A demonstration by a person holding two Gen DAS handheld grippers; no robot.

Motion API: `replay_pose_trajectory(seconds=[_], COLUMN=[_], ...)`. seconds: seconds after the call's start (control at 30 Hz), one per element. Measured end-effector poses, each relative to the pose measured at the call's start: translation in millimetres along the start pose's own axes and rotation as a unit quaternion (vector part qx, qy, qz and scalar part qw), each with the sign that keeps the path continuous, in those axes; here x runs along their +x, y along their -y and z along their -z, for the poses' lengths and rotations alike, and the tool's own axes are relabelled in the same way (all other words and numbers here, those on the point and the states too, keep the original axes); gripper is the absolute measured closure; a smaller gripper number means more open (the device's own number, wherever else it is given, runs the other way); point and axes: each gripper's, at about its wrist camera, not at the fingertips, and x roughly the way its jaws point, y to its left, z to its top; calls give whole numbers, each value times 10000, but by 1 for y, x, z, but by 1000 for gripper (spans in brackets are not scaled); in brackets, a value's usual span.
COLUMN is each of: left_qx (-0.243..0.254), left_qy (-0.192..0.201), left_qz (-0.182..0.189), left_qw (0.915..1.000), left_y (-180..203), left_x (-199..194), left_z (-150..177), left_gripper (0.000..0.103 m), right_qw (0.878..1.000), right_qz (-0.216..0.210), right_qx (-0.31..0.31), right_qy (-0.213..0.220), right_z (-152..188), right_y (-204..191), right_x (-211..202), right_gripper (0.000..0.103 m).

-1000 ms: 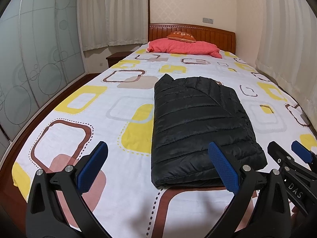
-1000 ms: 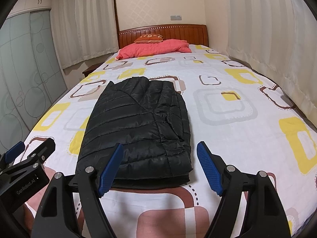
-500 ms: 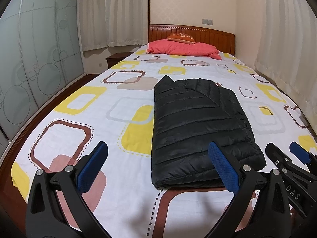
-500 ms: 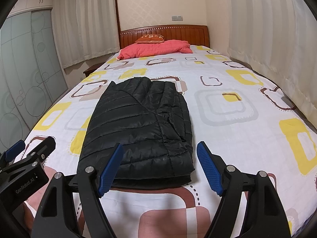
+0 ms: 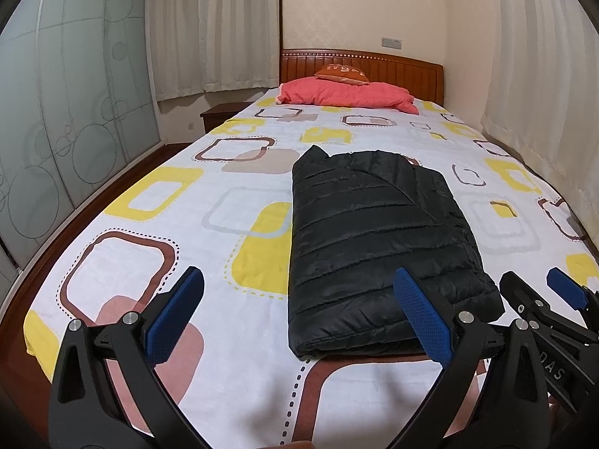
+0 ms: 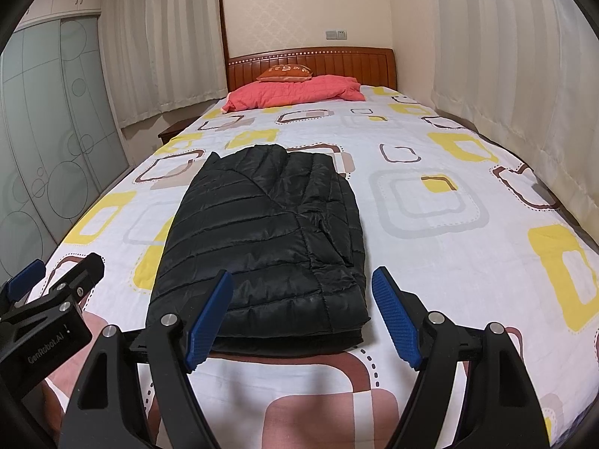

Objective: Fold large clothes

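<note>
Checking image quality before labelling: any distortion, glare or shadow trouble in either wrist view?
Left wrist view: fisheye bends the bed edges, dark vignette corners; black jacket sharp. Right wrist view: same barrel distortion, soft sheen on the jacket, no harsh glare.

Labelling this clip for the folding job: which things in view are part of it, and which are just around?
Part of the job: black puffer jacket, folded on the bed; left gripper and right gripper, both open.

Just around: pink quilt, orange cushion, headboard, curtains, nightstand.
</note>
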Motion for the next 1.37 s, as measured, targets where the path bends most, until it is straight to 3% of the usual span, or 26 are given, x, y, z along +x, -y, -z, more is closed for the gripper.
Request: replay_pose_trajectory(seconds=[0.9,1.37], left_qx=[-38,-211], left_qy=[112,-387], left_qz=[76,63], left_qw=[9999,9990], left_y=[4,-6], left_x=[-3,35], left_z=[4,8], left_gripper=[2,2], right_qw=[10000,9997], right_qz=[-13,53], right_qx=[-26,181], right_qy=[-2,-131], right_z=[0,4], right_y=[0,30], right_x=[1,17], right_gripper=[28,27])
